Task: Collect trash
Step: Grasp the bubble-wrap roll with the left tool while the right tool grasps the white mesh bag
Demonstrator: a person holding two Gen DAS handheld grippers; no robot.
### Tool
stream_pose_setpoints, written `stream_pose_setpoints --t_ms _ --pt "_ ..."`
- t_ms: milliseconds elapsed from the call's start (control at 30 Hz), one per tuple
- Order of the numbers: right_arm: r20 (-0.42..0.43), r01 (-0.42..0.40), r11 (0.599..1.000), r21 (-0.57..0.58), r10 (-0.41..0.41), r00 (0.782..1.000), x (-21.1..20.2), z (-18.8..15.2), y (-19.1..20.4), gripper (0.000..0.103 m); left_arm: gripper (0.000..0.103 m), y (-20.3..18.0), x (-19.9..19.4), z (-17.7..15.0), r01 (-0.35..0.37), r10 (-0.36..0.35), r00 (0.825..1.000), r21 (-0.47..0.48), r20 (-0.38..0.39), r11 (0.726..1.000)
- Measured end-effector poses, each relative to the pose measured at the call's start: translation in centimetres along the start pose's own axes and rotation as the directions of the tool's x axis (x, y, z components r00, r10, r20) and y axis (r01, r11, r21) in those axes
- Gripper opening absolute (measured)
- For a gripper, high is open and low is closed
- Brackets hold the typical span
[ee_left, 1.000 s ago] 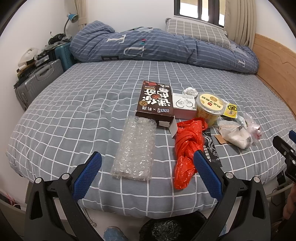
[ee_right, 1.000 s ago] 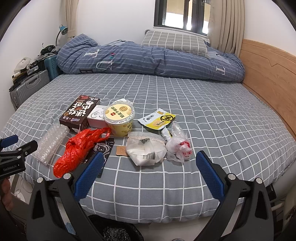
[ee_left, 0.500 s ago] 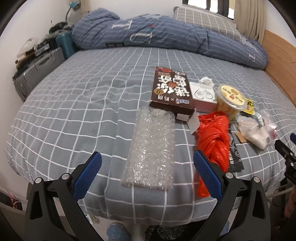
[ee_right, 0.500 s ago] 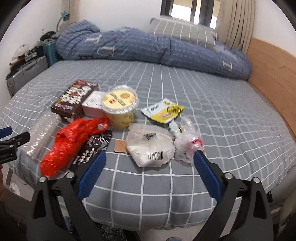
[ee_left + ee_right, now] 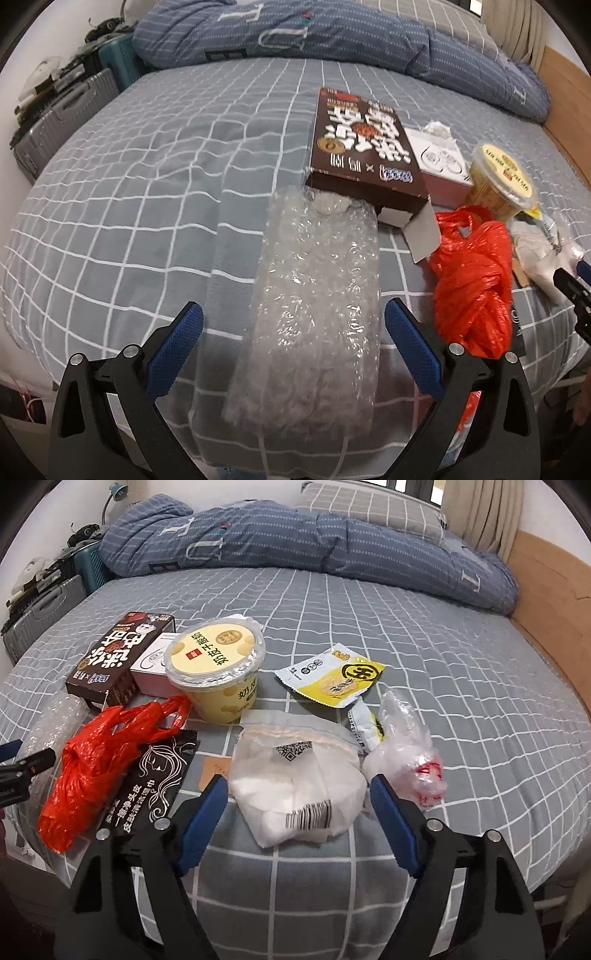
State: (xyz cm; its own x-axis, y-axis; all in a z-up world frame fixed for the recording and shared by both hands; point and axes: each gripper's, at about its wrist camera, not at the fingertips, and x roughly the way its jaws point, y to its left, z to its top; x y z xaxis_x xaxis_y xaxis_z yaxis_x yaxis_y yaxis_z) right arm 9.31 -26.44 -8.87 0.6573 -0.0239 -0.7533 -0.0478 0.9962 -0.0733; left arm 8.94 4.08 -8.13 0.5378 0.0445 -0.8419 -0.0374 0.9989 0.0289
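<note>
- Across both frames, the bed is filling the view, its grey checked sheet carrying a row of trash along the lower edge; a blue duvet is lying bunched along the top.
- In the lower centre of the left wrist view, the bubble wrap is lying between the spread fingers of the left hand-held gripper, which is standing open and touching nothing.
- At centre right, a brown box is sitting just above the wrap, an orange plastic bag beside it.
- In the lower centre of the right wrist view, the right hand-held gripper is closing in around a white pouch, pads not yet pressing.
- Above it, a yellow cup is standing upright, near a yellow sachet.
</note>
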Motion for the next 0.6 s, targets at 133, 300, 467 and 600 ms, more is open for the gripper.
stream_pose_setpoints --t_ms 133,300,467,600 --pt "-0.019 -0.01 1.0 0.008 0.011 1.0 1.0 0.0 0.1 0.07 0.088 -0.3 1.2 0.1 -0.004 0.004 1.0 0.015 -0.023 1.0" --pt "-0.049 -0.014 1.0 0.006 0.014 0.999 1.9 -0.2 0.0 0.062 0.074 -0.2 2.1 0.0 0.005 -0.004 0.999 0.026 -0.036 1.0" --pt "-0.076 -0.005 1.0 -0.006 0.004 0.997 2.7 -0.4 0.4 0.057 0.057 -0.7 2.2 0.0 0.001 0.0 1.0 0.036 -0.028 0.999" --pt "-0.091 -0.015 1.0 -0.004 0.014 0.996 3.0 -0.5 0.5 0.047 0.046 -0.4 2.1 -0.2 0.006 -0.005 1.0 0.012 -0.023 1.0"
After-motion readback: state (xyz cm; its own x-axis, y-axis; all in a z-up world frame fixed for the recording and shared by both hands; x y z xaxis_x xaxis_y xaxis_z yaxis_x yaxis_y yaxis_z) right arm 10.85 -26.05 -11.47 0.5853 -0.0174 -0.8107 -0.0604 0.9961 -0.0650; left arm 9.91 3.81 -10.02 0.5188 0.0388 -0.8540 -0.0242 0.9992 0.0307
